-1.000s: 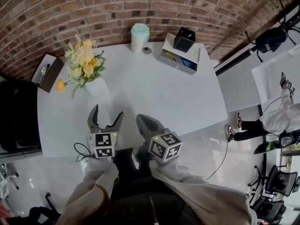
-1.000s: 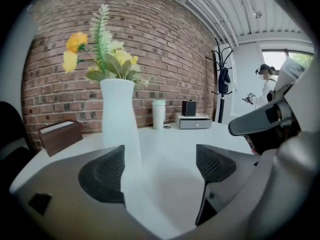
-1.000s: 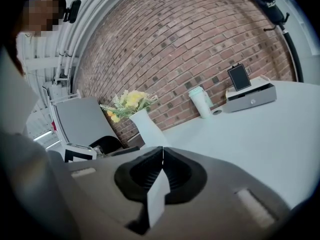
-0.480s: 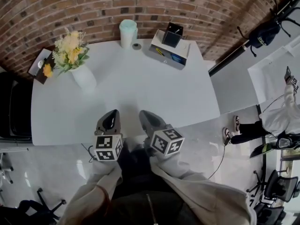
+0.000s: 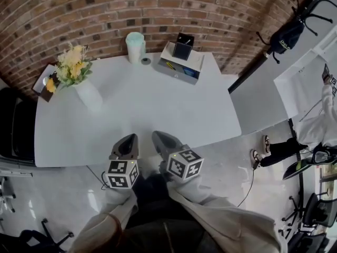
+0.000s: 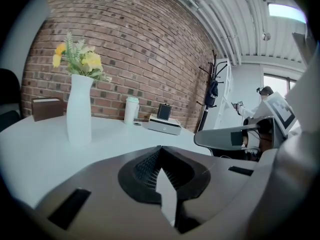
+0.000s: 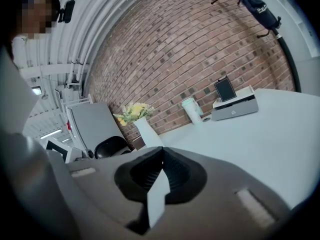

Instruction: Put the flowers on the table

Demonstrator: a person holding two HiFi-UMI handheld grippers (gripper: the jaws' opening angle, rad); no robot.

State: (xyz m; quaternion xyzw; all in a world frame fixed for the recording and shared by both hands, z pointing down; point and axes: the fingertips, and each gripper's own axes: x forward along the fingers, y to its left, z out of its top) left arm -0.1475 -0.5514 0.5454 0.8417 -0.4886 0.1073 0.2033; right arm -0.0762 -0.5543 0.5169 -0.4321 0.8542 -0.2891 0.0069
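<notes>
Yellow flowers (image 5: 68,67) stand in a tall white vase (image 5: 87,94) at the far left of the white table (image 5: 158,109). The same flowers (image 6: 82,60) and vase (image 6: 79,109) show upright in the left gripper view; in the right gripper view the flowers (image 7: 132,110) and vase (image 7: 148,132) sit far off. My left gripper (image 5: 128,143) is shut and empty at the table's near edge. Beside it my right gripper (image 5: 162,140) is shut too, with nothing between its jaws. Both are well apart from the vase.
At the table's back stand a pale green roll (image 5: 135,46) and a grey box (image 5: 180,65) with a black holder (image 5: 183,46) on top. A brown box (image 5: 43,79) sits at the far left corner. A person (image 5: 316,125) stands at the right; a brick wall (image 5: 105,9) runs behind.
My left gripper went from open to shut and drew back to the table's near edge. The vase of flowers stays where it stood, now farther from me.
</notes>
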